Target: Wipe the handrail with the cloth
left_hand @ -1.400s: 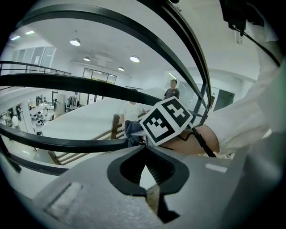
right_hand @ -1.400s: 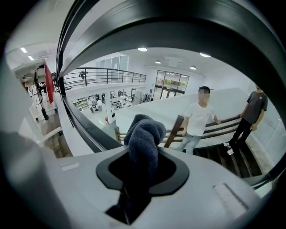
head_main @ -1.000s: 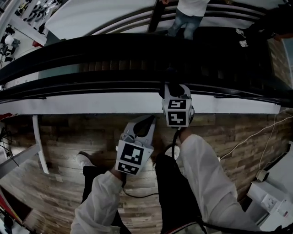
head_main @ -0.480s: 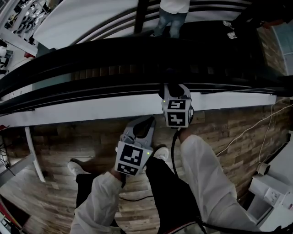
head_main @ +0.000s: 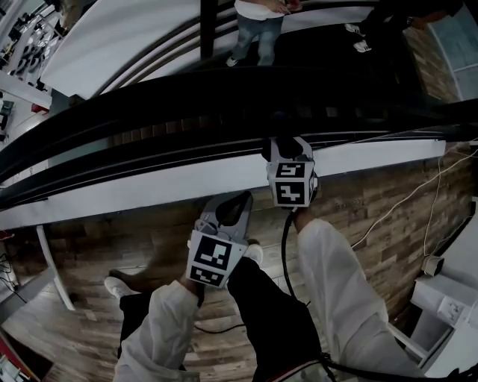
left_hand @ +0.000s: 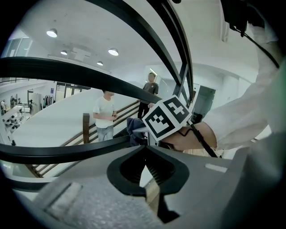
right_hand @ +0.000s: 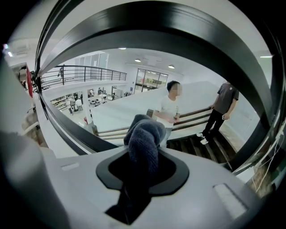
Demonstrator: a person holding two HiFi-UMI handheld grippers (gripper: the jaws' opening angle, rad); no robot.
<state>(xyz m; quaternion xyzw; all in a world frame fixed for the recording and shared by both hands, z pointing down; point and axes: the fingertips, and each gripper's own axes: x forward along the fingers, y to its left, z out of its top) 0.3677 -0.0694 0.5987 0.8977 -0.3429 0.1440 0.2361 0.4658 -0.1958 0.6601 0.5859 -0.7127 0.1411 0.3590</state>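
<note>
Wiping step in hand at the escalator handrail.
Left gripper is idling below the handrail, jaws pressed together on nothing. Right gripper is pinching the dark blue cloth at the handrail's near edge; contact is unclear. The next move is probably pressing the cloth on and sliding it along.

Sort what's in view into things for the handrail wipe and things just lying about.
For the job:
cloth
handrail
right gripper, shut on the cloth

Not part of it:
white cable on the floor
person in a white top beyond the rail
left gripper, shut and empty
</note>
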